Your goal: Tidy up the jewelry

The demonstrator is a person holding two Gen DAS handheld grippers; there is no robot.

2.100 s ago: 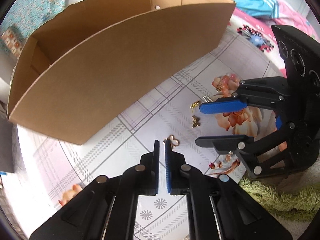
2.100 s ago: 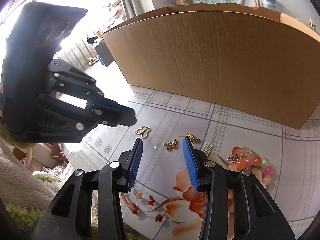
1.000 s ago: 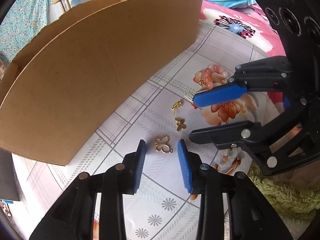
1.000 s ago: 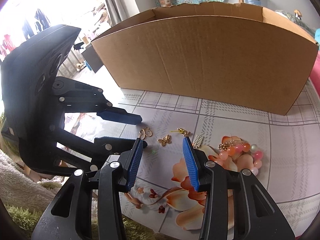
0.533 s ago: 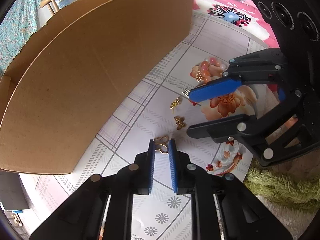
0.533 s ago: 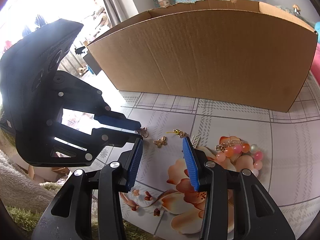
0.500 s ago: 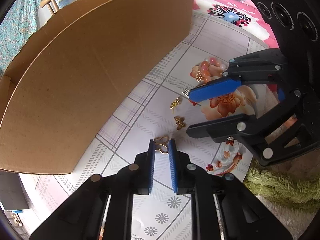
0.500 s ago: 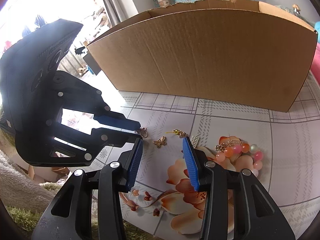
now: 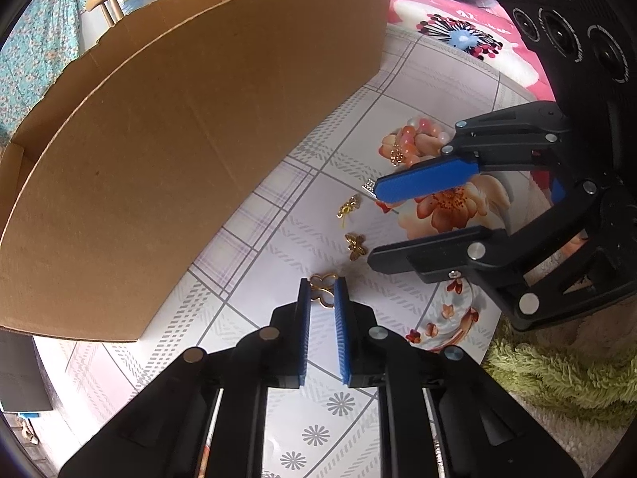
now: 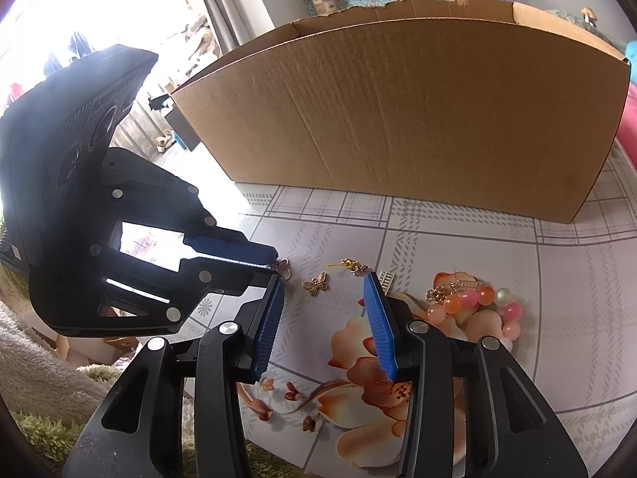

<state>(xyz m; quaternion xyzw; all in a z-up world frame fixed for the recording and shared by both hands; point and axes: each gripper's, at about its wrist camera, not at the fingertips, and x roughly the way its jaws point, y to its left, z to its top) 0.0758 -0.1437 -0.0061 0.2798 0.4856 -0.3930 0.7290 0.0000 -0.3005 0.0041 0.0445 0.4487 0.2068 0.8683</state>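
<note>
My left tool [image 9: 321,294] has just been closing and now pinches the gold openwork butterfly charm [image 9: 323,289] at its fingertips, low on the patterned desk [image 9: 278,239] in front of the cardboard box [image 9: 191,139]. Just past its tips lie the small solid gold butterfly [image 9: 355,245] and, further on, a gold chain piece [image 9: 348,208]. My right tool [image 10: 324,290] hangs half open with nothing between its blue pads, the solid butterfly just ahead of its tips and the pink and orange bead bracelet [image 10: 477,302] off to its right.
</note>
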